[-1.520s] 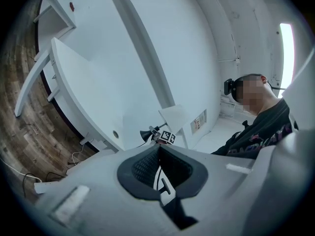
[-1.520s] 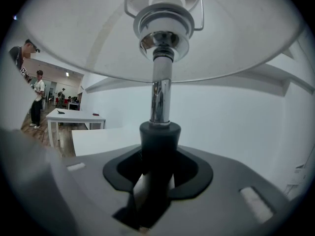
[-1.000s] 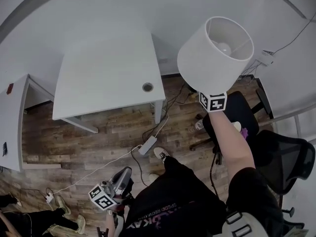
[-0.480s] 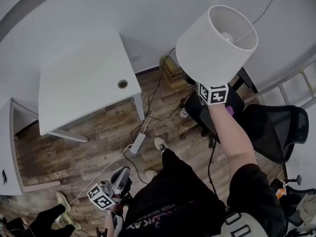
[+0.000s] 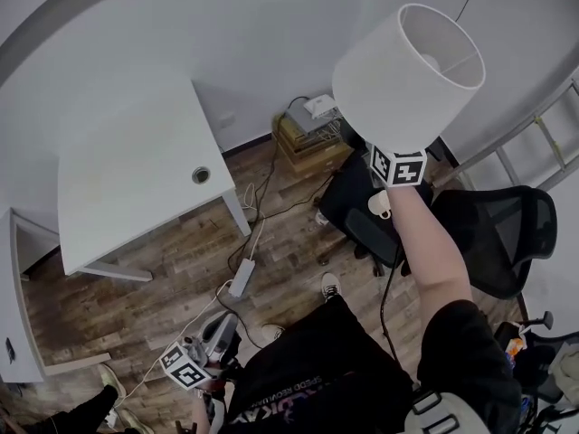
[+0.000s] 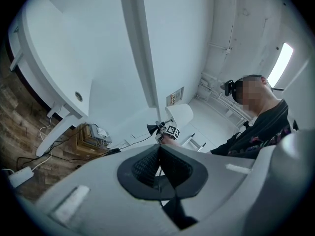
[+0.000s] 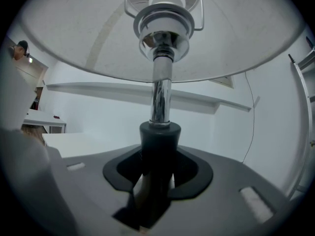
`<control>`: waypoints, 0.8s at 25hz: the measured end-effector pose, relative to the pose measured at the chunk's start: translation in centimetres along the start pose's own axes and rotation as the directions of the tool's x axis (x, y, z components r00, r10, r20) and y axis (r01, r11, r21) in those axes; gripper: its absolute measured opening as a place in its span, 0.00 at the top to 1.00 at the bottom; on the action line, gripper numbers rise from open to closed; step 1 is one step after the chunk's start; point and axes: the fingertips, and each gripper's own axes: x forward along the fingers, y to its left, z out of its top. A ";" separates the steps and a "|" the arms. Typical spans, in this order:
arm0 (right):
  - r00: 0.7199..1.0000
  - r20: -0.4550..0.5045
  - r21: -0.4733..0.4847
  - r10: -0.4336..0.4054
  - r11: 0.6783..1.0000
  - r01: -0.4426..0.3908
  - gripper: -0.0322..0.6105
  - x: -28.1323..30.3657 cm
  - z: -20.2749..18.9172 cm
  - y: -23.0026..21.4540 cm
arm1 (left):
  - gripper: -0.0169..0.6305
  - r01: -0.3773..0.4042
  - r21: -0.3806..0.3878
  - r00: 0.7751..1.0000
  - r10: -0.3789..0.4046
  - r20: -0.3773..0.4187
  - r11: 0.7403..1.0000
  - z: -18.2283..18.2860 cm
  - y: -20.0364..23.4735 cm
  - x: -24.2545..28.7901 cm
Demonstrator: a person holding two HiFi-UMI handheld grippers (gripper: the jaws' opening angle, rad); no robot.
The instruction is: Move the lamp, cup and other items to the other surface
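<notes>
The lamp, with a white drum shade (image 5: 407,70), is held up high in the air, well off any surface. My right gripper (image 5: 393,156) sits just under the shade, shut on the lamp's black lower stem (image 7: 160,136). Above that, a chrome tube (image 7: 161,95) runs up to the bulb socket. My left gripper (image 5: 223,325) hangs low beside the person's leg, jaws shut with nothing between them (image 6: 158,156). The lamp (image 6: 179,117) also shows small and far off in the left gripper view. A small white item (image 5: 380,204) lies on a black chair seat.
A white table (image 5: 136,170) with a cable hole stands at the left. Cardboard boxes (image 5: 312,138) with cables sit by the wall. Two black office chairs (image 5: 493,242) stand at the right, a ladder (image 5: 543,134) behind them. A power strip (image 5: 241,278) lies on the wood floor.
The view has swung round: the table has slid left, and the boxes and ladder have come into sight. The lamp stays raised in the right gripper. The left gripper still hangs low.
</notes>
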 end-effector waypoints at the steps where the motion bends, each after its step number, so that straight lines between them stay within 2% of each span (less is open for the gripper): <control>1: 1.000 0.002 0.003 -0.004 1.000 0.004 0.73 0.2 0.0 -1.0 | 0.98 0.001 -0.001 1.000 -0.001 -0.001 1.000 -0.2 0.0 0.8; 9: 1.000 -0.013 0.013 -0.028 1.000 0.028 0.73 1.3 -1.9 -9.9 | 0.98 -0.007 -0.005 0.999 0.007 -0.032 1.000 -1.8 -0.6 8.3; 16: 0.997 -0.031 0.064 -0.067 0.996 0.069 0.73 2.7 -6.7 -17.5 | 0.98 -0.058 -0.023 0.995 0.056 -0.086 0.998 -4.2 0.3 13.7; 20: 0.993 -0.047 0.104 -0.113 0.988 0.117 0.73 1.3 -9.5 -21.6 | 0.98 -0.073 -0.029 0.991 0.069 -0.118 0.997 -5.2 0.2 16.0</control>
